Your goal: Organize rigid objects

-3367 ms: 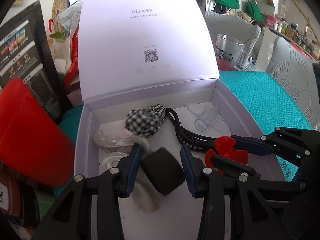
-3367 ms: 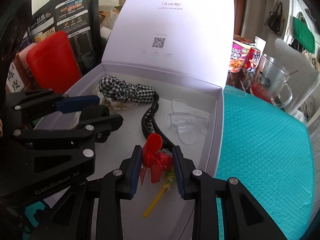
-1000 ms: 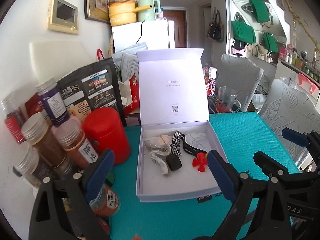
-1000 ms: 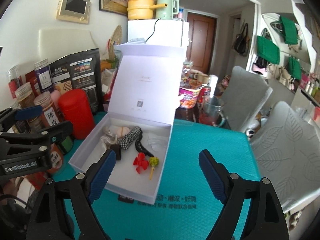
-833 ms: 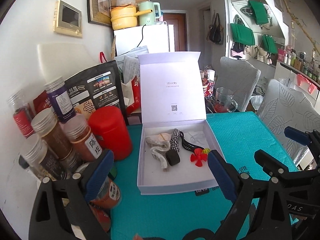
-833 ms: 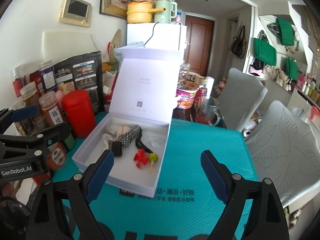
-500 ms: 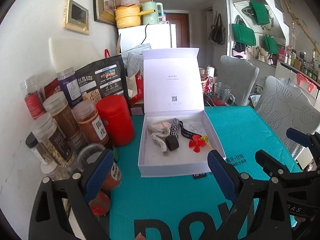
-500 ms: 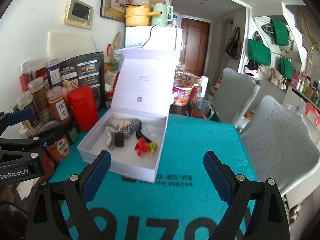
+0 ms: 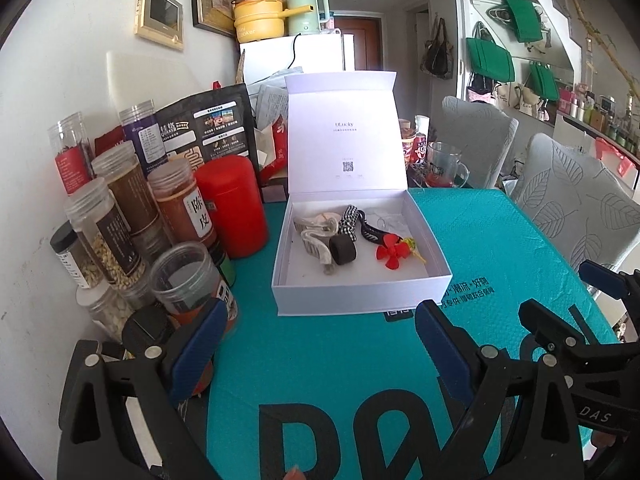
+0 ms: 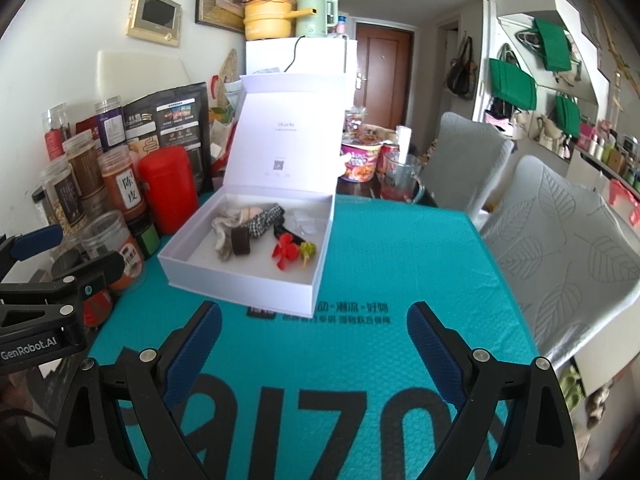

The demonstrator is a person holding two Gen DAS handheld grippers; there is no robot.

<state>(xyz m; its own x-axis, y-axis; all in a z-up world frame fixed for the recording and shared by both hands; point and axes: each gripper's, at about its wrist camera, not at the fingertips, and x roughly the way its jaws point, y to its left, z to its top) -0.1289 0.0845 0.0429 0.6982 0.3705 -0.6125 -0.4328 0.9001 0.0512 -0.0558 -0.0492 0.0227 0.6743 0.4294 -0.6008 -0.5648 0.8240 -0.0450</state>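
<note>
A white box [image 9: 360, 294] with its lid up stands on the teal table cover [image 9: 328, 360]; it also shows in the right wrist view [image 10: 244, 288]. Inside lie a black block [image 9: 343, 250], a red flower-shaped piece [image 9: 391, 256], a checked fabric piece [image 9: 347, 218], a black band and clear hair clips. My left gripper [image 9: 320, 344] is open and empty, well in front of the box. My right gripper [image 10: 314, 344] is open and empty, also in front of the box.
Several spice jars [image 9: 120, 208] and a red canister [image 9: 236, 204] crowd the left side beside the box. A black pouch [image 9: 208, 128] stands behind them. A glass mug [image 9: 444, 168] and snack cups sit behind the box. Grey chairs [image 10: 560, 216] stand to the right.
Both grippers let go of the black block and the red flower piece in the box, opened wide and drew back from the box. The box now looks smaller and farther away.
</note>
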